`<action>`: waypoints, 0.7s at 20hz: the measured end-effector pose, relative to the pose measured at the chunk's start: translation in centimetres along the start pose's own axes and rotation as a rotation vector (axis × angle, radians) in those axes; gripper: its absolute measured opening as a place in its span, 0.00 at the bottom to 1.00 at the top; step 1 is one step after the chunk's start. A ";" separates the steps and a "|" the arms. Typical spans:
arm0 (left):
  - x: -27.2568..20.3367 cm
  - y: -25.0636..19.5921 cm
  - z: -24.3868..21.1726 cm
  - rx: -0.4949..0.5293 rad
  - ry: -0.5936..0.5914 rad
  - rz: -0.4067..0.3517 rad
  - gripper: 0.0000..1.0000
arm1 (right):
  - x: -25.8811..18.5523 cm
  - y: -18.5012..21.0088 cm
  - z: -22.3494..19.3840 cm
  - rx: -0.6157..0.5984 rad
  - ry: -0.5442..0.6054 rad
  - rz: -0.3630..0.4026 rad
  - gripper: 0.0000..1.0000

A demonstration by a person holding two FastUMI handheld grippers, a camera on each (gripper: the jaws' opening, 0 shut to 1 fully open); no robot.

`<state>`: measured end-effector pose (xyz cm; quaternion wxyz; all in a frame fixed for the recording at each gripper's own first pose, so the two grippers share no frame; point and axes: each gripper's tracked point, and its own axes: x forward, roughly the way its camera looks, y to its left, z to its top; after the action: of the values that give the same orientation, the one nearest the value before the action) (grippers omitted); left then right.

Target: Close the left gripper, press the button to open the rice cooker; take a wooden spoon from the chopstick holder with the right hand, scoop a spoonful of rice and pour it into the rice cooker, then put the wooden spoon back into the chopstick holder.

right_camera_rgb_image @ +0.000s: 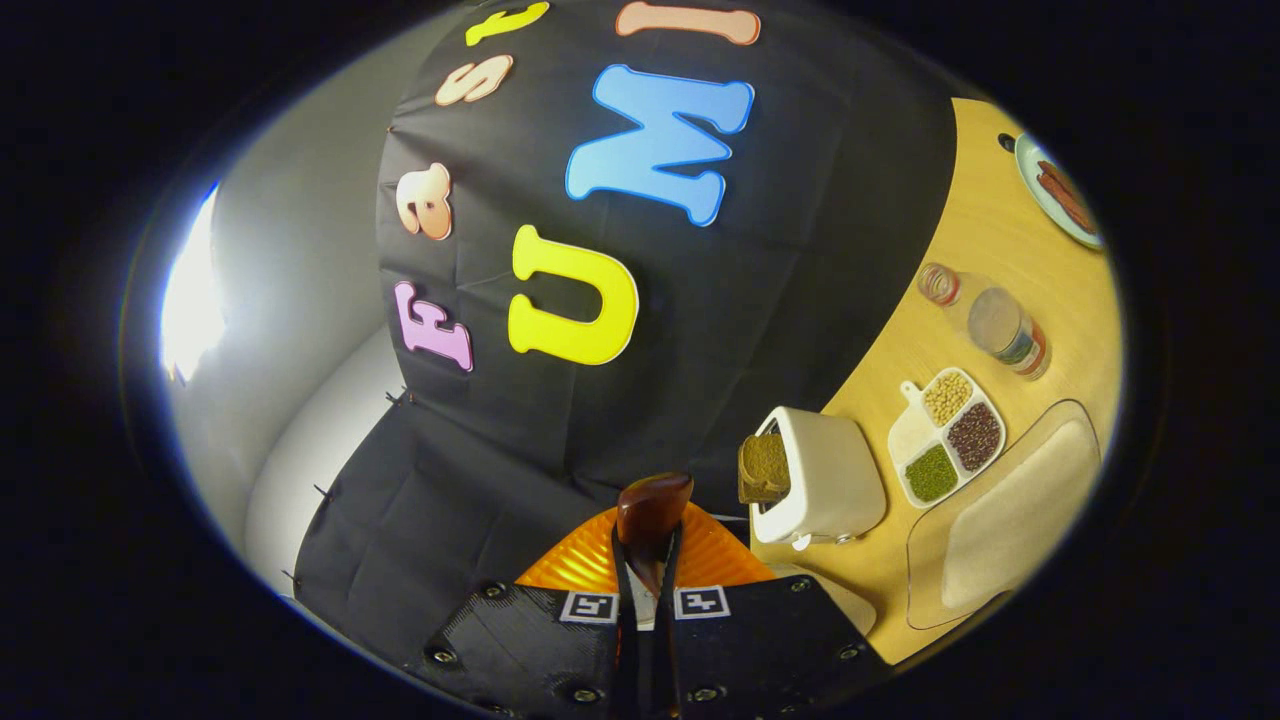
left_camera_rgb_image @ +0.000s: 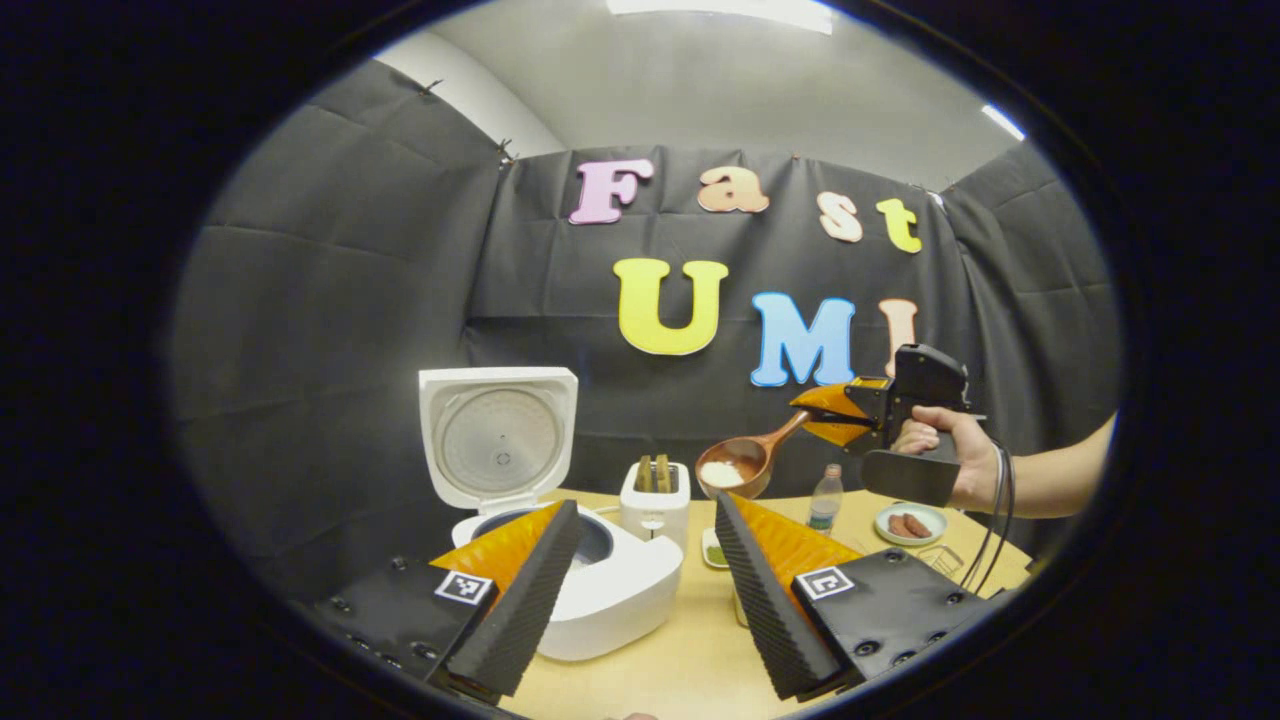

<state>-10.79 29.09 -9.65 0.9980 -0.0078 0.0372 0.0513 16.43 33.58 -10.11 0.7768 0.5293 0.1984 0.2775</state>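
1. The left gripper [left_camera_rgb_image: 645,590] has its jaws spread wide and holds nothing; it hangs low over the near edge of the table [left_camera_rgb_image: 690,650], in front of the rice cooker [left_camera_rgb_image: 590,580].
2. The right gripper [right_camera_rgb_image: 645,600] has its jaws pressed narrow on the handle of the wooden spoon [right_camera_rgb_image: 650,520]. In the left gripper view a hand [left_camera_rgb_image: 950,450] carries this gripper [left_camera_rgb_image: 835,415] raised above the table.
3. The spoon bowl [left_camera_rgb_image: 735,468] carries a heap of white rice and hangs in the air above the toaster [left_camera_rgb_image: 655,500], right of the cooker.
4. The cooker stands at the table's left end with its lid [left_camera_rgb_image: 497,435] upright and the pot uncovered.
5. A bottle [left_camera_rgb_image: 825,498] and a plate [left_camera_rgb_image: 910,522] sit near the far edge.
6. In the right gripper view, a divided dish [right_camera_rgb_image: 945,435] of grains lies beside the toaster [right_camera_rgb_image: 825,475].
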 end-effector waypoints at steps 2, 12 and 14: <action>0.0 0.4 0.2 -0.010 -0.008 0.007 0.92 | 2.0 0.2 -1.0 -0.002 0.024 0.005 0.06; -0.5 3.0 -1.5 -0.016 0.014 -0.006 0.92 | 10.7 0.3 -7.6 -0.149 0.156 -0.017 0.06; -1.0 3.5 -2.1 -0.016 0.031 0.014 0.92 | 12.2 0.0 -9.5 -0.191 0.191 -0.032 0.06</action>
<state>-12.29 32.43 -11.69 0.9968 -0.0162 0.0521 0.0585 20.09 48.12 -13.72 0.8056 0.4211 0.2526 0.3316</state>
